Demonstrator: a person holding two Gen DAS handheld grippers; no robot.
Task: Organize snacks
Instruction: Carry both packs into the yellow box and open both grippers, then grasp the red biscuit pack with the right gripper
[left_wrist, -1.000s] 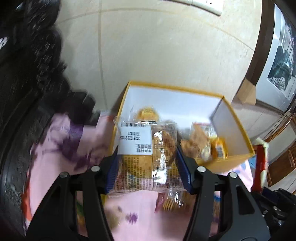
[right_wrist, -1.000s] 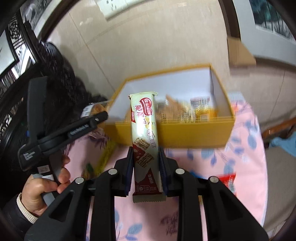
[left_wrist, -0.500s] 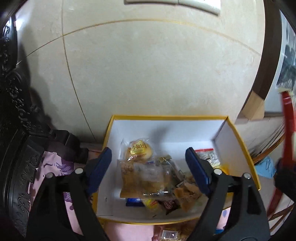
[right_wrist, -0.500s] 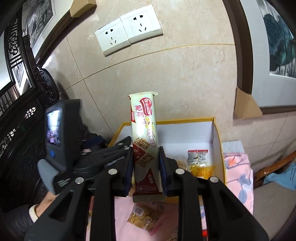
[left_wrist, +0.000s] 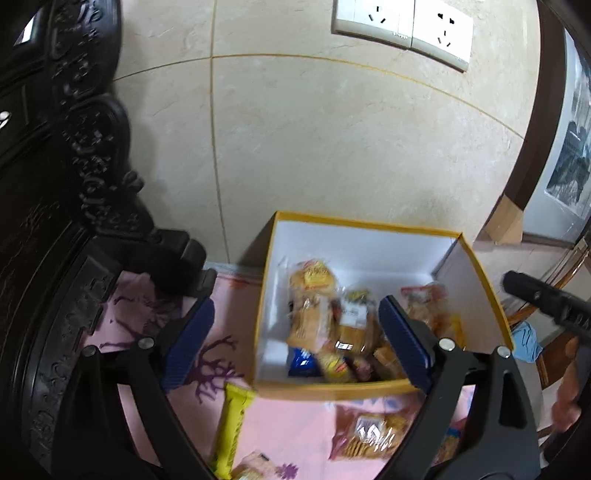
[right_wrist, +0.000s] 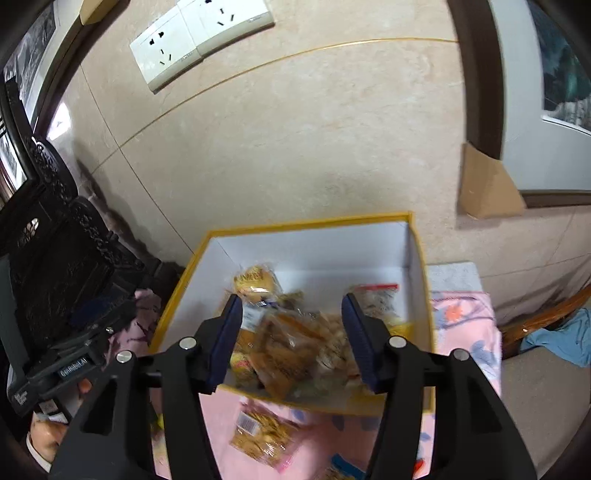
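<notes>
Crinkled yellow-orange snack packets (right_wrist: 291, 332) are heaped in the yellow-rimmed box (right_wrist: 419, 258); both the left gripper (left_wrist: 295, 343) and the right gripper (right_wrist: 291, 332), just opened, are held empty.

Little could be read. In the right wrist view, the black body of the left claw (right_wrist: 70, 363) carried a small white label reading roughly "GenRobot.AI", with another line of white lettering below it too small to make out. A barcode sticker (right_wrist: 246, 424) sat on a clear packet of golden snacks (right_wrist: 264, 435) on the pink cloth (right_wrist: 461, 321). Print on the packets in the yellow box (right_wrist: 369, 404) was blurred.
</notes>
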